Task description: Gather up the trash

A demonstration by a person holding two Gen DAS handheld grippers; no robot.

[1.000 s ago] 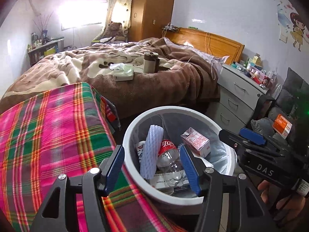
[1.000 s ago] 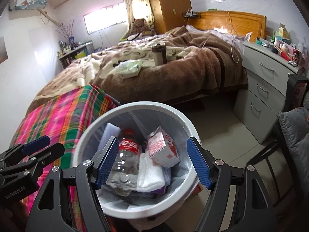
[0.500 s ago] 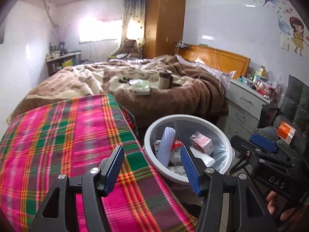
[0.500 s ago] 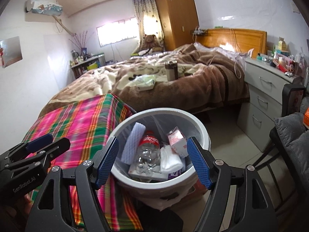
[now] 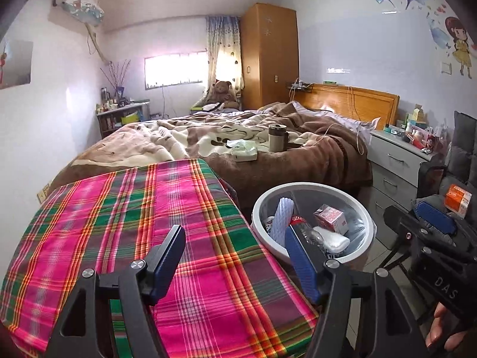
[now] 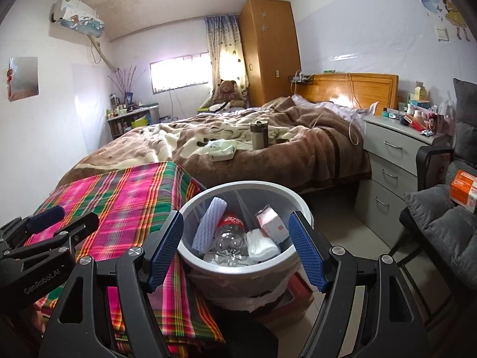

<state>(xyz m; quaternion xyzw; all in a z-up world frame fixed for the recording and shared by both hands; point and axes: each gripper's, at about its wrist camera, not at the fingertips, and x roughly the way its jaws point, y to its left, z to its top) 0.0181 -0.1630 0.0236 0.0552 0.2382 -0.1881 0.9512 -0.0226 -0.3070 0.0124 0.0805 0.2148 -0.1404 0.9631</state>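
Note:
A white trash bin (image 5: 313,185) with a clear liner stands on the floor beside the plaid-covered table (image 5: 119,223). In the bin (image 6: 247,184) lie a clear bottle with a red label (image 6: 231,232), a small pink carton (image 6: 272,223), a ribbed white foam sleeve (image 6: 208,223) and a white wad (image 6: 262,244). My left gripper (image 5: 234,238) hovers over the table's right edge, its jaws opening with nothing between them. Back from the bin, my right gripper (image 6: 235,223) is open and empty. Each gripper shows in the other's view.
A bed with a brown blanket (image 5: 238,137) carries a mug (image 5: 275,137) and a tissue pack (image 5: 244,150). A grey nightstand (image 6: 396,155) crowded with small items stands right of it. An orange box (image 6: 463,189) rests on a grey-cushioned chair (image 6: 447,223). Bare tiled floor (image 6: 342,232) lies between bin and nightstand.
Both grippers have drawn back from the bin and tilted up, so the bin looks smaller and more of the room shows. The left jaws stand wider apart.

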